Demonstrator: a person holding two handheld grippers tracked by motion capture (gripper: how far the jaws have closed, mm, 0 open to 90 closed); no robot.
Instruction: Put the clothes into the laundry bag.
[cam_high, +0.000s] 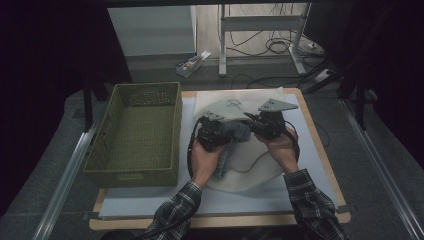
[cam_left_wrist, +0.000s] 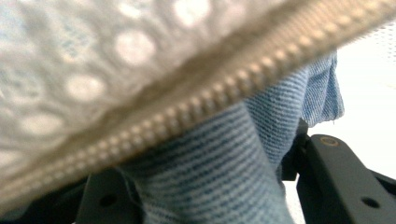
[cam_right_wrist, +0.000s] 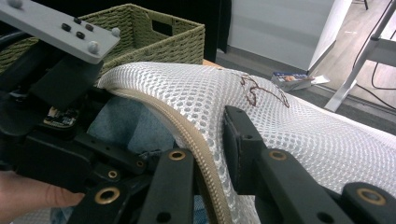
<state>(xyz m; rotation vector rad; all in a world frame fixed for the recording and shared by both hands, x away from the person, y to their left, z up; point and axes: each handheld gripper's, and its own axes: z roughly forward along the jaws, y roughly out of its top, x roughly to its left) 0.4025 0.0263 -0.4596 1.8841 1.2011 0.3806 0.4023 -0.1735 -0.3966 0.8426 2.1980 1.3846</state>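
My right gripper (cam_right_wrist: 210, 154) pinches the zipper edge of the white mesh bag (cam_right_wrist: 289, 126), lifting it open. My left gripper (cam_left_wrist: 201, 196) grips a bunched blue denim cloth (cam_left_wrist: 224, 172) between its fingers, just under that edge. The green wicker basket (cam_high: 135, 135) sits beyond my left fingers.

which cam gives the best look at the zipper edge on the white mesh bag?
The right gripper view: the beige zipper runs in focus along the white mesh laundry bag's edge, between that gripper's jaws. The left gripper view shows the zipper close but blurred, above blue denim cloth. In the high view it is too small to make out.
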